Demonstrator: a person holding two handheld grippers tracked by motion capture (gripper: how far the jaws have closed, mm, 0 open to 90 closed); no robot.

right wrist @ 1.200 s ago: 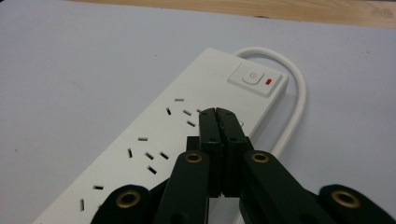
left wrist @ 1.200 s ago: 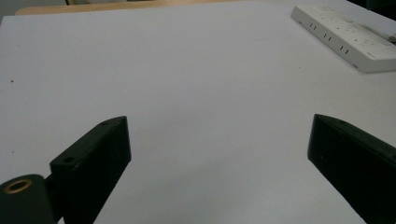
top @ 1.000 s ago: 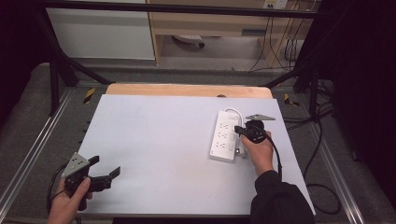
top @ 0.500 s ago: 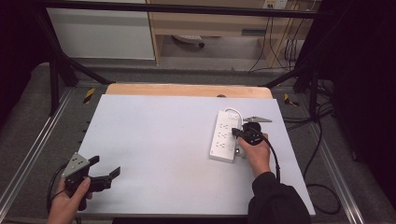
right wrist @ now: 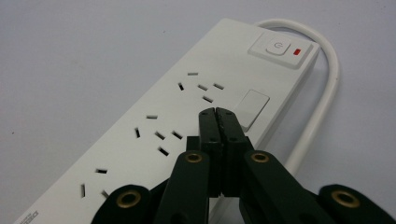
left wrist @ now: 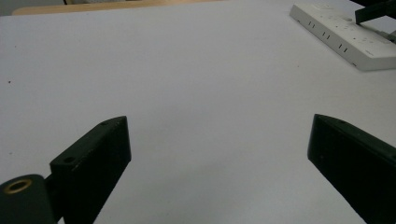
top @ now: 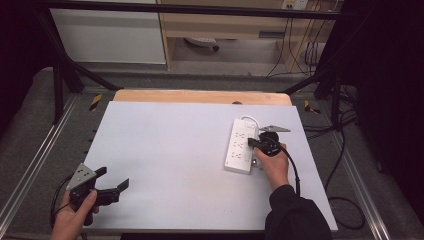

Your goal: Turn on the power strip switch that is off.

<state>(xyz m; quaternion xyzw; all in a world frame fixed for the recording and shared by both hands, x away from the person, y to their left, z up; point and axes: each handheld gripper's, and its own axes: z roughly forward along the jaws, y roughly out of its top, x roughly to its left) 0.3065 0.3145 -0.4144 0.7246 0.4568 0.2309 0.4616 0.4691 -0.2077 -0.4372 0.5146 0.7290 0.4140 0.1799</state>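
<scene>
A white table top [top: 165, 150] carries a white power strip [top: 241, 146] — its cable [right wrist: 322, 93] looped beside the switch end.

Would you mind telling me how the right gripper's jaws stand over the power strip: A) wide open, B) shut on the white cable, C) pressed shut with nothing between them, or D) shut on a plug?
C: in the right gripper view, the right gripper has its two black jaws pressed flat together, empty, above the sockets of the white power strip.
</scene>
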